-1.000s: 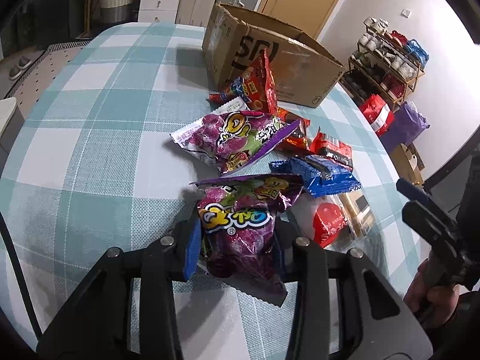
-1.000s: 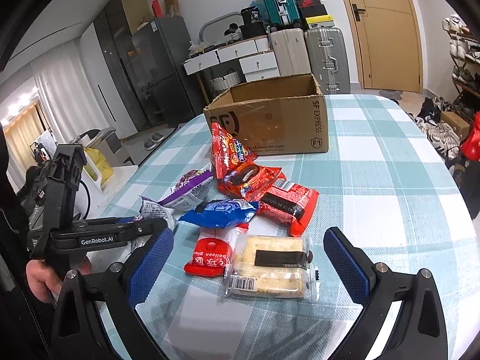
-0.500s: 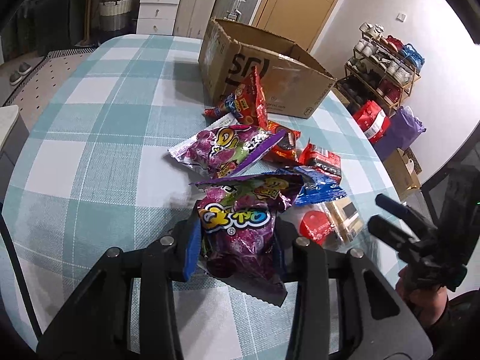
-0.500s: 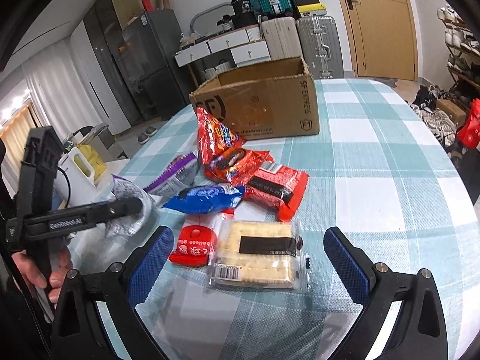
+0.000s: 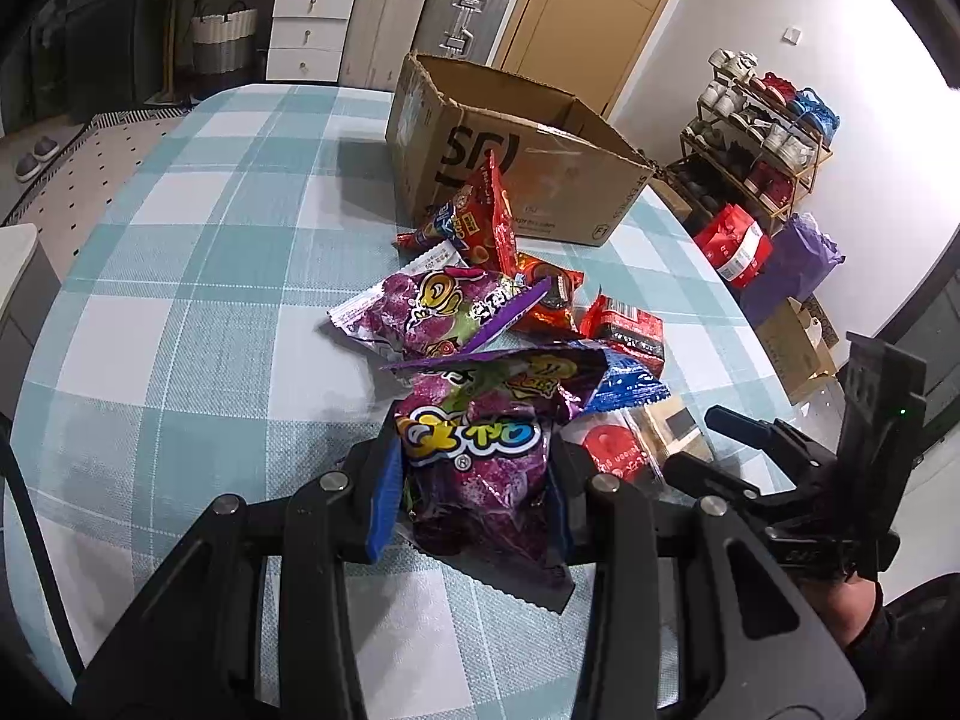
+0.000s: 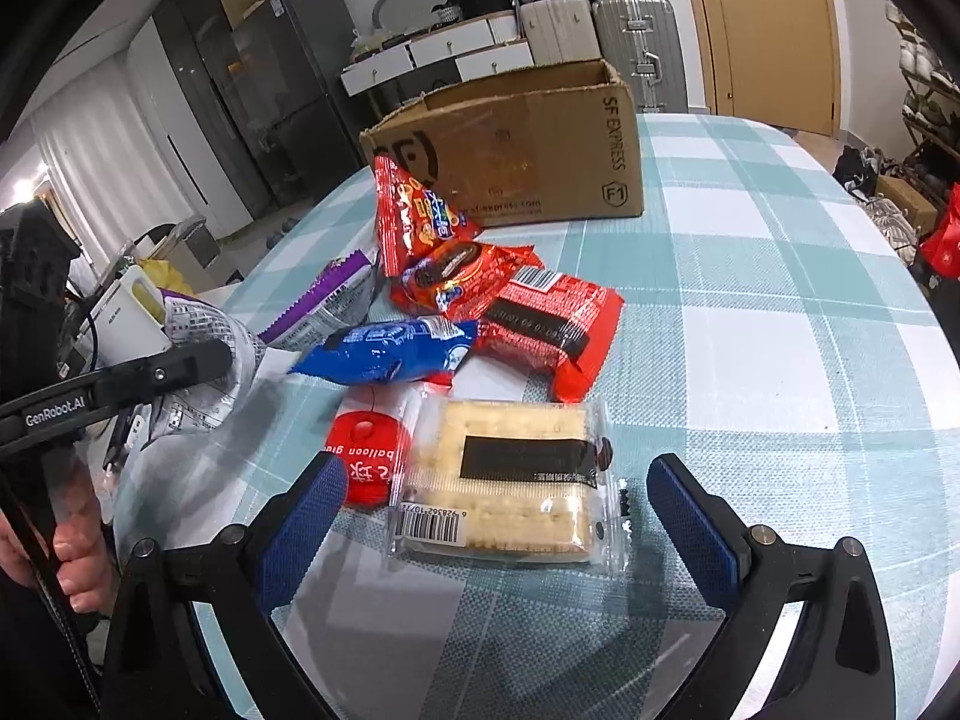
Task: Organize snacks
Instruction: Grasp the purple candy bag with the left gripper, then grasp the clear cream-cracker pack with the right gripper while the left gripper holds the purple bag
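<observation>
My left gripper is shut on a purple candy bag and holds it above the table. A second purple bag, red snack bags and a blue pack lie between it and the open cardboard box. My right gripper is open, its fingers on either side of a clear cracker pack that lies next to a red balloon-glue pack. In the right wrist view the blue pack, a red pack and the box lie beyond.
The checked tablecloth covers a round table. A shoe rack and red and purple bags stand past the table's right edge. Suitcases and drawers line the far wall.
My left gripper has lifted the purple bag higher and back from the pile. My right gripper has moved in over the cracker pack, which now sits between its open fingers.
</observation>
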The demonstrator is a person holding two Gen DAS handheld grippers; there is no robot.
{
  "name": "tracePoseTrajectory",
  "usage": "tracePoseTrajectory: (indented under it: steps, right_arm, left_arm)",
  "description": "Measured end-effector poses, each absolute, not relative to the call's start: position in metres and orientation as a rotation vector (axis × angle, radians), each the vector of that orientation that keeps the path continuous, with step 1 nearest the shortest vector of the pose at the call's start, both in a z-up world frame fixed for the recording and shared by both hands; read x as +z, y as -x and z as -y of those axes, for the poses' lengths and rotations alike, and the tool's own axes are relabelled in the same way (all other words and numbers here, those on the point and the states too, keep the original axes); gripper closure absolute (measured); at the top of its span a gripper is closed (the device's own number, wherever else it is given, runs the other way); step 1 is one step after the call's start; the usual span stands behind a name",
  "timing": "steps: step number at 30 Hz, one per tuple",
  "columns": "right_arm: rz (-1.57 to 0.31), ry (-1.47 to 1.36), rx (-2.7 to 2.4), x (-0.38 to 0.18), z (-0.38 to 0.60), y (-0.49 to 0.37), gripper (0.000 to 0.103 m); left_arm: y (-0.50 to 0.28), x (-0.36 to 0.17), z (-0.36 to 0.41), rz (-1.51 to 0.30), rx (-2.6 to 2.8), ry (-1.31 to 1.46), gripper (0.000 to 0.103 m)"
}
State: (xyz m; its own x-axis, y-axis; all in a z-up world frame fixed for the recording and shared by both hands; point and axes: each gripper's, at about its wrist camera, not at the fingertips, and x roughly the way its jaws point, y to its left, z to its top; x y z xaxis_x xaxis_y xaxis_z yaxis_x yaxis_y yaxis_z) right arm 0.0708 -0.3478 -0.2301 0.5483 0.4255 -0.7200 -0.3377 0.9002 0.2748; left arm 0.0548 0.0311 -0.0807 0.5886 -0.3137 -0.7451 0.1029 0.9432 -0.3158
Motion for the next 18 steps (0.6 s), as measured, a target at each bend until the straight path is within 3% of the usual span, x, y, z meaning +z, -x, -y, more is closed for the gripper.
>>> tracePoseTrajectory:
  steps: [6,10,18]
  right_arm:
    - [-0.898,-0.088,0.445,-0.236,0.344,-0.073,0.002]
    - [-0.908,-0.057,0.448,-0.238,0.341,-0.075,0.013]
    - [-0.916,-0.004,0.455,-0.239,0.337,-0.073,0.02]
  left_arm:
    - [-0.055,-0.081,-0.031,-0.911,-0.244,0.251,0.067]
    - [-0.055,-0.082,-0.032,-0.913,-0.245,0.252,0.067]
    - [-0.055,-0.085,-0.033,-0.918,-0.243,0.259,0.067]
